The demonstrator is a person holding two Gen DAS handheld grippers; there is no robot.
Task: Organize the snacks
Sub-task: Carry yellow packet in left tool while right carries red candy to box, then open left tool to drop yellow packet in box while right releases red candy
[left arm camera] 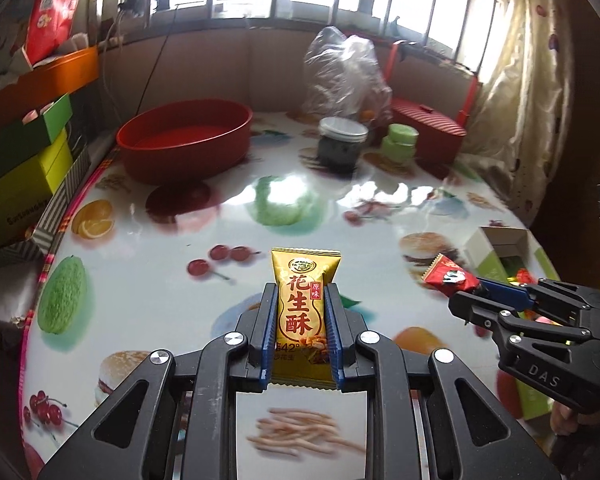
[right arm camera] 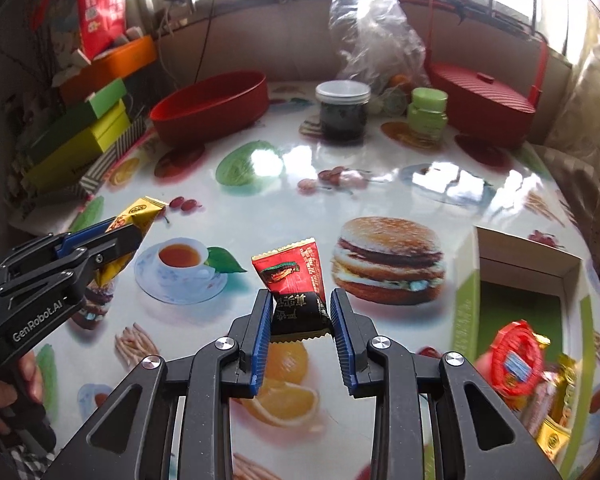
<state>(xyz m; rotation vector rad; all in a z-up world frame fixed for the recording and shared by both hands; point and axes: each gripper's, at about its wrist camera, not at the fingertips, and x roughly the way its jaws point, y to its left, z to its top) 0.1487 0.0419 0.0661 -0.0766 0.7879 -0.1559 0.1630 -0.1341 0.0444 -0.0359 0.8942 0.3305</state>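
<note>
My left gripper [left arm camera: 302,294] is shut on a yellow peanut-crisp packet [left arm camera: 302,304], held upright above the printed tablecloth; the same packet [right arm camera: 138,216] and left gripper [right arm camera: 134,234] show at the left of the right wrist view. My right gripper [right arm camera: 302,300] is shut on a red-and-black candy packet [right arm camera: 294,280], also lifted off the table. In the left wrist view that red packet [left arm camera: 450,278] sticks out of the right gripper [left arm camera: 478,286] at the right. A red oval bowl [left arm camera: 184,140] stands at the far left of the table.
A green-and-white open box [right arm camera: 470,312] with several wrapped snacks [right arm camera: 516,364] sits at the right table edge. At the back stand a dark jar [right arm camera: 342,110], a green jar [right arm camera: 428,114], a clear plastic bag [right arm camera: 374,32] and a red lidded basket [right arm camera: 488,96]. Coloured boxes [right arm camera: 84,132] stack at left.
</note>
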